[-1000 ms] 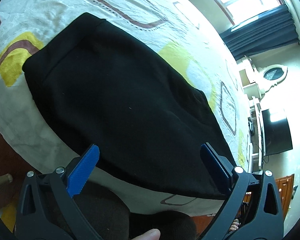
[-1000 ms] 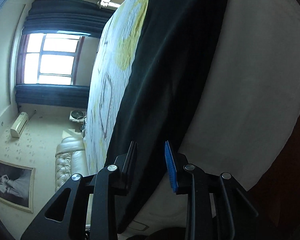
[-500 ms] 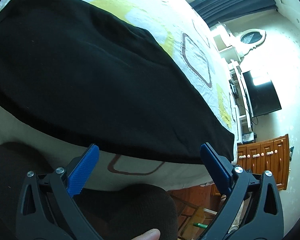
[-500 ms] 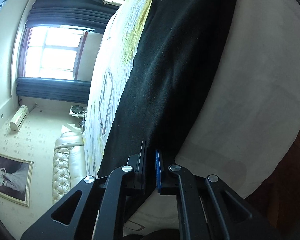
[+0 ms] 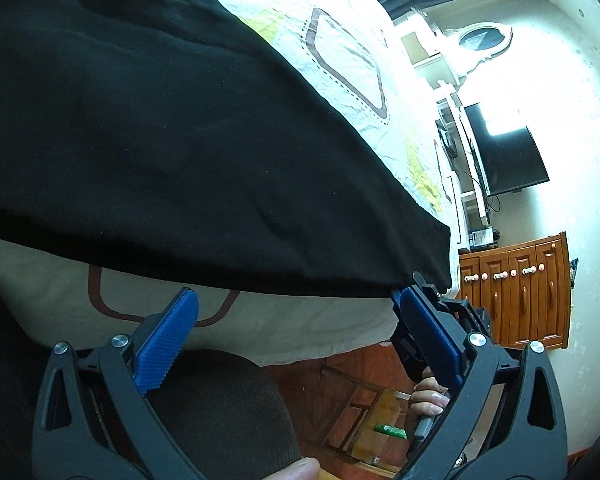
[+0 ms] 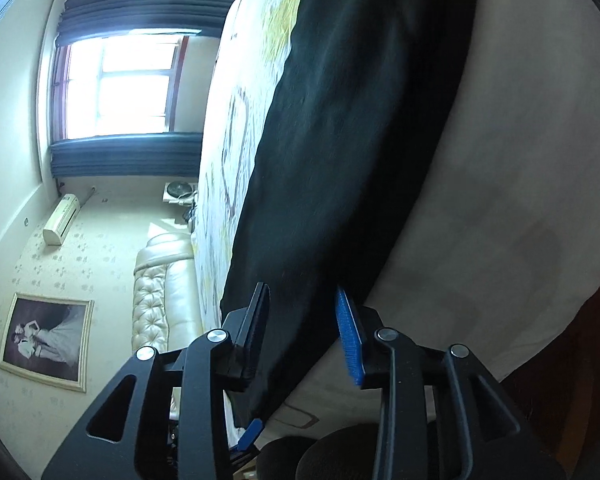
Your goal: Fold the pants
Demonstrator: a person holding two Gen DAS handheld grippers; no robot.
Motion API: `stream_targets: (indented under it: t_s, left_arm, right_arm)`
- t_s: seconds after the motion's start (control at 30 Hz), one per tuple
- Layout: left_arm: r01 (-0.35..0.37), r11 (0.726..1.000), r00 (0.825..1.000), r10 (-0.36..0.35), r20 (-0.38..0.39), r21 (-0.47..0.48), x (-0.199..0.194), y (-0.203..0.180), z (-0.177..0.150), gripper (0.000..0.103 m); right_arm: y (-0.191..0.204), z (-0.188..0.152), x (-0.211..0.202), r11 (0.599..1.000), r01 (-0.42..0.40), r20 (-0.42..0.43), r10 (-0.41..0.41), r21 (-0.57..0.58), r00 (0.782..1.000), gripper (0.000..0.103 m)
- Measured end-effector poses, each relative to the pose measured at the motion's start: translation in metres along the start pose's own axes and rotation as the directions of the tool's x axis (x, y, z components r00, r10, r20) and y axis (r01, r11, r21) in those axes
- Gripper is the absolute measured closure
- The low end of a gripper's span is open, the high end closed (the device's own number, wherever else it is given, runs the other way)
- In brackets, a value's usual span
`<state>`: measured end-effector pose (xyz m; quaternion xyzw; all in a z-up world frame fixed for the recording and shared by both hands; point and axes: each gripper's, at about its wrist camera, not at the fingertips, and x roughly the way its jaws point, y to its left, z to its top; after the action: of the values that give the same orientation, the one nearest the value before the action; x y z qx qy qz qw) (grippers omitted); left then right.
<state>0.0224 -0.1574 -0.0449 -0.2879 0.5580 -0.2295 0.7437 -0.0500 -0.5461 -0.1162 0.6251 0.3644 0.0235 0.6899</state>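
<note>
left tool wide, off pants; right tool parted astride pants edge; bed

Matt black cloth pants, glossy wooden cabinet

**Left cam: black pants at the bed's edge**

The black pants are spread flat over the patterned bedspread, hem edge running right along the near side of the bed. The left tool sits just below that edge with its blue pads wide apart, nothing between them. The right tool pokes in at the pants' right corner. Background has a TV and a wooden cabinet off to the right.
</note>
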Motion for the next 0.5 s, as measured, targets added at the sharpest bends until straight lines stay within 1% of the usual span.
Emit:
stream_targets:
  t_s: [0.1, 0.2, 0.23, 0.27, 0.3, 0.4, 0.5]
  left_arm:
    - [-0.015, 1.0, 1.0, 0.014, 0.019, 0.027, -0.004, -0.002, -0.001, 0.002]
    - [-0.039, 0.999, 0.999, 0.038, 0.027, 0.028, -0.008, 0.003, -0.001, 0.002]
    - [-0.042, 0.999, 0.999, 0.041, 0.025, 0.014, -0.008, 0.005, -0.001, 0.002]
    - [-0.044, 0.999, 0.999, 0.044, 0.021, -0.002, -0.009, 0.009, 0.0, 0.002]
    - [-0.045, 0.999, 0.999, 0.045, 0.019, -0.013, -0.008, 0.01, 0.0, 0.002]
    - [-0.055, 0.998, 0.998, 0.055, 0.028, -0.018, -0.013, 0.014, -0.001, 0.002]
    - [-0.071, 0.997, 0.996, 0.071, 0.047, 0.001, -0.02, 0.02, 0.002, 0.002]
  right_arm:
    - [0.005, -0.011, 0.019, 1.0, -0.013, -0.069, 0.013, -0.008, 0.998, 0.068]
    - [0.013, -0.018, 0.034, 0.999, 0.007, -0.089, -0.011, -0.048, 0.996, 0.068]
    - [0.017, -0.02, 0.035, 0.997, 0.029, -0.079, -0.035, -0.074, 0.996, 0.072]
    - [0.022, -0.021, 0.037, 0.993, 0.053, -0.08, -0.062, -0.107, 0.995, 0.093]
    - [0.025, -0.022, 0.039, 0.988, 0.064, -0.096, -0.077, -0.139, 0.992, 0.097]
    - [0.023, -0.026, 0.031, 0.987, 0.064, -0.095, -0.079, -0.15, 0.992, 0.097]
    - [0.014, -0.023, 0.035, 0.992, 0.051, -0.11, -0.064, -0.117, 0.992, 0.097]
